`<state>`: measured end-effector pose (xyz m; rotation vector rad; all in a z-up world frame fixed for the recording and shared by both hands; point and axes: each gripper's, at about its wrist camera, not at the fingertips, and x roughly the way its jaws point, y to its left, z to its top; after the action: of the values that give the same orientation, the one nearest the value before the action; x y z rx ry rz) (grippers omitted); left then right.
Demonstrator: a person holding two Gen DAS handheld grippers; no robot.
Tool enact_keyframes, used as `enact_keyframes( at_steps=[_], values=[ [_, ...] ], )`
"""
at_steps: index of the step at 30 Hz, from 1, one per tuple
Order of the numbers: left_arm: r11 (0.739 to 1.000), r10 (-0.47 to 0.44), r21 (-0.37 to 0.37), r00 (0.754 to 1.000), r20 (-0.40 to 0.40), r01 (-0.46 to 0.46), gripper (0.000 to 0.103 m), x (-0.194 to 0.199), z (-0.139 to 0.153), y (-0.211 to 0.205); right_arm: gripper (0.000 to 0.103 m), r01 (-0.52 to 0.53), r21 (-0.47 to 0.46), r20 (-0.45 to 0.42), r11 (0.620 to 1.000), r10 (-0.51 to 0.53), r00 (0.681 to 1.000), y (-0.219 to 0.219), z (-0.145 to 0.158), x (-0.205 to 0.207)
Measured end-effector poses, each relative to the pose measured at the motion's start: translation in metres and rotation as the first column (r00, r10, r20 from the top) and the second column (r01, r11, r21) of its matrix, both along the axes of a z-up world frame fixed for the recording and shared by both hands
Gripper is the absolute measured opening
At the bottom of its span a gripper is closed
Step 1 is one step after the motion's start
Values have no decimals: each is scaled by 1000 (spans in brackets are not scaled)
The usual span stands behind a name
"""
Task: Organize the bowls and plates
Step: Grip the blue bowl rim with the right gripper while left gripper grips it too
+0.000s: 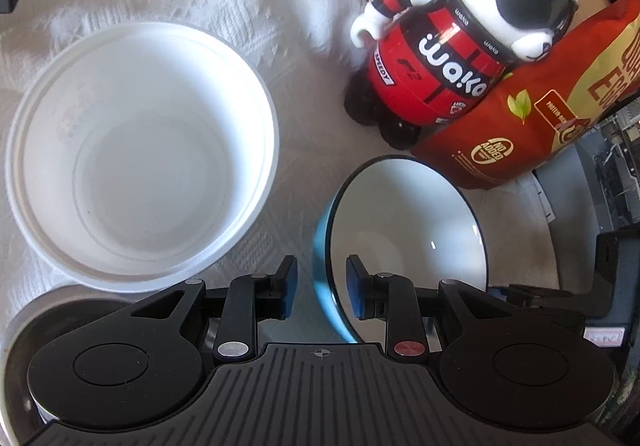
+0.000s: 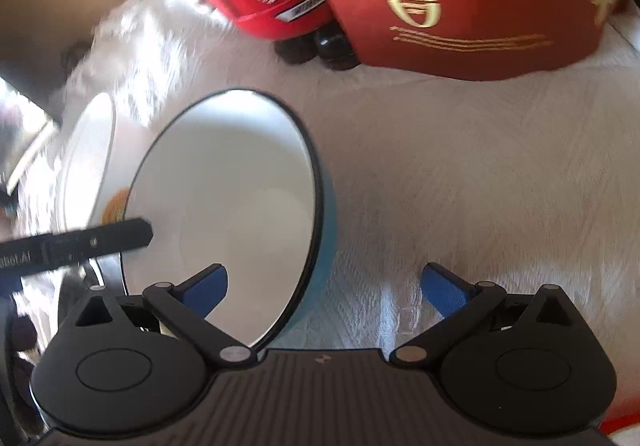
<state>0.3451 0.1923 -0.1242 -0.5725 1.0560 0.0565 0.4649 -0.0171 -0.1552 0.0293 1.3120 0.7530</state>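
White cloth (image 1: pixel 280 5), left gripper (image 1: pixel 322 288) pads straddling blue bowl (image 1: pixel 400 205) rim, right gripper (image 2: pixel 324 286) wide, empty

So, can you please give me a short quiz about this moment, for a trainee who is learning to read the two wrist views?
1. True or false: the white bowl has nothing inside it.
2. What passes between the fingers of the left gripper?
A. the rim of the blue bowl
B. the rim of the white bowl
C. nothing at all
3. Fill the gap: the jaws of the right gripper stand wide ____.

Key: 1 true; 2 A; 3 open.
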Motion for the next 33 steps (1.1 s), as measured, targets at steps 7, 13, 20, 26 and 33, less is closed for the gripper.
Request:
enact_keyframes(
  at_steps=[7, 13, 20, 26, 33],
  values=[
    [999, -23, 23, 999, -30, 24, 30, 22, -10, -12, 79, 24, -18, 87, 1000, -22, 996, 1, 7, -4],
    [1000, -11, 19, 998, -59, 12, 29, 30, -17, -12, 46, 8, -12, 136, 1000, -6, 991, 8, 12, -4],
    [1000, -15, 1, 997, -81, 15, 28, 32, -15, -15, 40, -4, 13, 109, 1000, 3, 994, 8, 14, -4],
    [998, -62, -22, 994, -90, 60, 27, 40, -20, -30, 40, 50, 17, 125, 999, -52, 991, -13, 22, -4],
    [998, -69, -15, 994, -89, 68, 27, 54, -26, -34, 41, 105, 49, 46, 993, -108, 993, -21, 7, 5]
  ],
)
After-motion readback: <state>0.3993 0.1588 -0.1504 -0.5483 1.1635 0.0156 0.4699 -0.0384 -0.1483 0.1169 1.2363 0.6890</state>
